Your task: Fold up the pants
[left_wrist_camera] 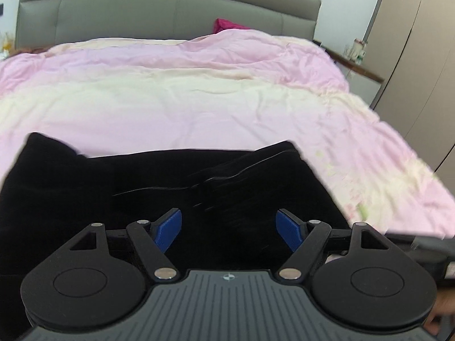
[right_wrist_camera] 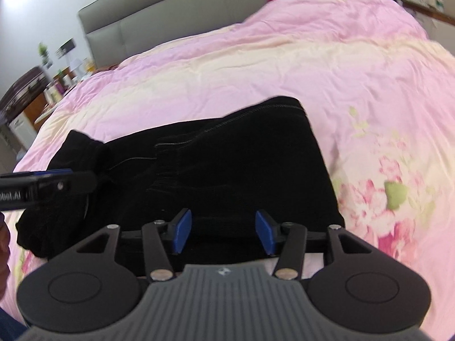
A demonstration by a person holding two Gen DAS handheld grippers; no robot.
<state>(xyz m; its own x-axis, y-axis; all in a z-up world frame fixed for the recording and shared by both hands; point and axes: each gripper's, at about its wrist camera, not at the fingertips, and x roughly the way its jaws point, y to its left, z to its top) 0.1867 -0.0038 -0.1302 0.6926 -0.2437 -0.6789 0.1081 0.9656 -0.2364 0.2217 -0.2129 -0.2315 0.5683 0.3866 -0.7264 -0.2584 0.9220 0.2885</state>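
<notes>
The black pants [left_wrist_camera: 176, 187] lie folded in a thick block on the pink bed cover near the front edge of the bed; they also show in the right wrist view [right_wrist_camera: 227, 170]. My left gripper [left_wrist_camera: 229, 228] is open, its blue pads apart just above the pants' near part, holding nothing. My right gripper [right_wrist_camera: 223, 231] is open over the near right edge of the pants, holding nothing. The left gripper's body shows from the side in the right wrist view [right_wrist_camera: 48, 187], over the pants' left end.
A pink and cream floral duvet [left_wrist_camera: 199, 99] covers the bed. A grey padded headboard [left_wrist_camera: 170, 14] stands at the back, with a magenta cloth [left_wrist_camera: 227, 25] beside it. A wardrobe [left_wrist_camera: 412, 56] stands on the right, a cluttered side table [right_wrist_camera: 42, 91] on the left.
</notes>
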